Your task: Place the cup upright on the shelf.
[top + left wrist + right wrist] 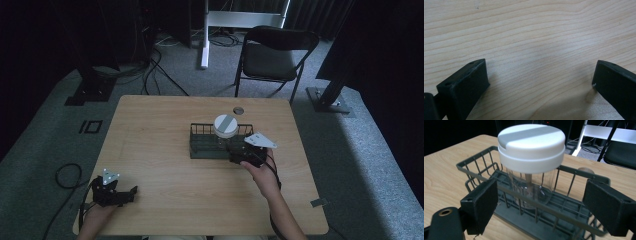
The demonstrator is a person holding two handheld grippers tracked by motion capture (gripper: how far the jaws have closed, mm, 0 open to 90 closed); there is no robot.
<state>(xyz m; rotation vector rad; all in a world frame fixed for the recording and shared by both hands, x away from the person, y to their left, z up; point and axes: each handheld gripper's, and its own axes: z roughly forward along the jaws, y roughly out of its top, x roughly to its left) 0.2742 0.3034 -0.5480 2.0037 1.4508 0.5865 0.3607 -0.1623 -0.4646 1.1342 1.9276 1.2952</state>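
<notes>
A clear glass jar [226, 126] [531, 187] with a white lid [532, 143] stands upright inside a dark wire basket [202, 149] [477, 161] in the middle of the wooden table [165, 120]. My right gripper [240, 152] [544, 203] is open at the basket's near right side, its jaws spread wide on either side of the jar and apart from it. My left gripper [131, 192] [540, 72] rests low over bare wood at the table's front left corner, open with nothing between its jaws.
A round grommet hole [238, 110] lies in the table behind the basket. A black folding chair [275, 52] stands beyond the far edge, with a white frame leg [204, 35], cables [155, 70] and dark stand bases on the grey floor.
</notes>
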